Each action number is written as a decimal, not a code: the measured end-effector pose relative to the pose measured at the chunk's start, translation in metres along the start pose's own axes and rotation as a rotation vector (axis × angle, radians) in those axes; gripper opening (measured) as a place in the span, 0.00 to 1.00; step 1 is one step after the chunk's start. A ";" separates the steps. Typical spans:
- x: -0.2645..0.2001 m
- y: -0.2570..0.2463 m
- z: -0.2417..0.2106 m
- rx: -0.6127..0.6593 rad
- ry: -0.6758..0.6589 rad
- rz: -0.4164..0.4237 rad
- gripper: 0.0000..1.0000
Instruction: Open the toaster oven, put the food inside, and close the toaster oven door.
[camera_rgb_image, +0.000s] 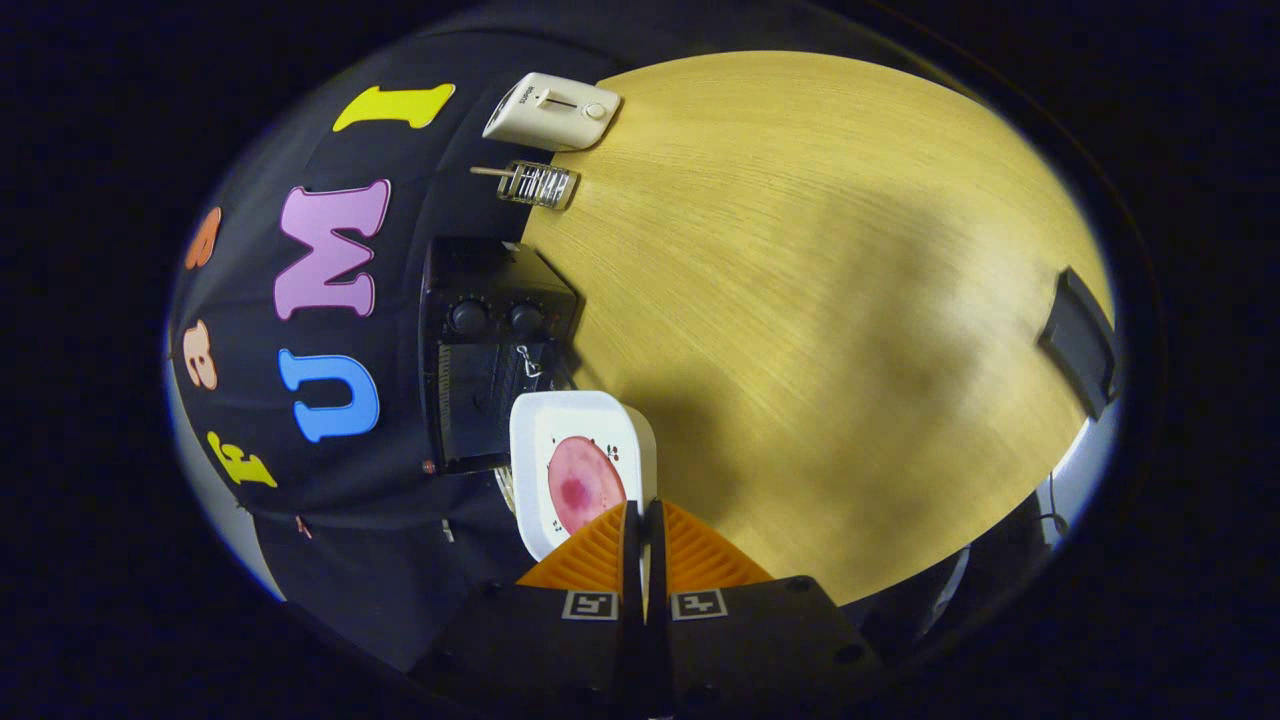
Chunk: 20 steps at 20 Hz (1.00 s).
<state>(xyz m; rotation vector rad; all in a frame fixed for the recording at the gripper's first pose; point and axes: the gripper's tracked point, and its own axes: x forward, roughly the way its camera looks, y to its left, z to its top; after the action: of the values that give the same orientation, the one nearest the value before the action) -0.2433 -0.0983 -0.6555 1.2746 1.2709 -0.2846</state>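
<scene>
Black toaster oven (495, 360) sits against the booth wall at the table's edge, two round knobs (497, 318) side by side on its control panel, a vented dark face next to them with a small metal piece (527, 362) hanging near the knobs; whether the door is open or shut cannot be told from this angle. Past the oven along the same edge, well apart from it: a small wire rack with a wooden handle (535, 183), and just beyond that a cream pop-up toaster (552, 111) with a slider and a round dial on its side. Just beside the oven, overlapping its near corner, a white square plate (585, 415) with rounded corners, seen tilted, carrying a round pink slice of food (583, 482) with a darker patch near its middle. The gripper (644, 520) has its two orange ribbed fingers (598, 550) drawn nearly together, only a thin slit between them, and the plate's near rim runs into that slit: the fingers appear clamped on the plate's edge, the food just ahead of the tips. Right of the plate, the tan wood-grain table (820, 300) spreads wide, crossed by broad soft shadows. At its far side, well apart from everything else, a dark flat block (1080, 340) lies at the table's rim.
</scene>
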 end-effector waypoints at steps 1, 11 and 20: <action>0.008 0.009 -0.009 0.013 -0.024 -0.001 0.05; 0.112 0.095 -0.049 0.232 -0.229 -0.008 0.05; 0.206 0.156 -0.024 0.394 -0.393 -0.013 0.05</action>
<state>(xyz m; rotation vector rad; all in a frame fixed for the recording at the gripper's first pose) -0.0636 0.0715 -0.7329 1.4517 0.9103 -0.7853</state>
